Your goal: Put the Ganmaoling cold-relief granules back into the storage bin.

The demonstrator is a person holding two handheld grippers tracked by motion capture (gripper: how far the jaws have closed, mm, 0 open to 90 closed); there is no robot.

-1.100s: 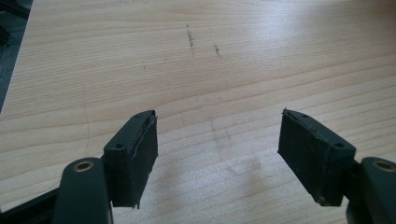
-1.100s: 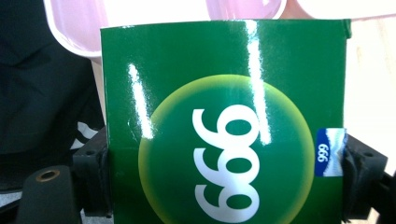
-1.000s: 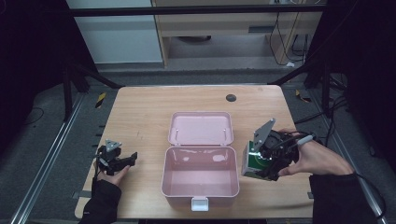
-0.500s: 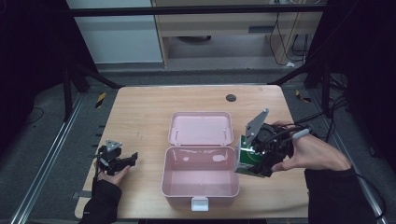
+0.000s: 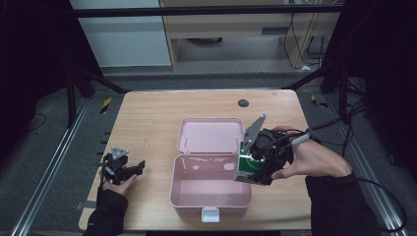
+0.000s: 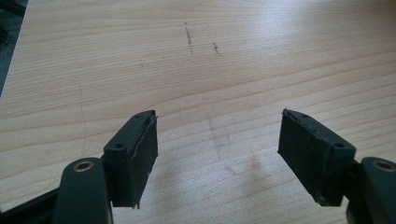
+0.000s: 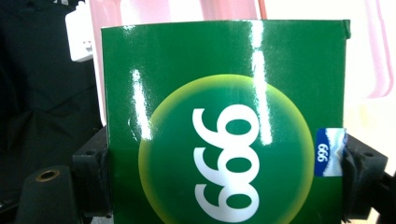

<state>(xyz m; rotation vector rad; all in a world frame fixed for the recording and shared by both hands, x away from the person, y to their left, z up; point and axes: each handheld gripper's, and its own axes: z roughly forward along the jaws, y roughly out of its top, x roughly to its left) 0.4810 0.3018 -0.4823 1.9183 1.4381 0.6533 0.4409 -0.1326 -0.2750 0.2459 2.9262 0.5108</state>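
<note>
One green box (image 7: 224, 126) sits pinched between the jaws of the right gripper (image 5: 253, 164), a black pad pressing on each of its narrow sides. Its glossy face is deep green with a round yellow-green glow in the middle, and white digits, three alike, run across that circle; a small blue and white label wraps one edge, just by a jaw. Light streaks shine down the face. Seen from the high view, the box hangs tilted at the right rim of the pink case (image 5: 211, 196), partly over its open lower tray. The case's lid (image 5: 209, 135) lies flat behind the tray, and a white latch (image 5: 210, 215) sits at the front wall. Well to the left of the case, the left gripper (image 5: 129, 169) rests low over the wooden table (image 6: 196, 56), its jaws spread wide with bare wood between them.
</note>
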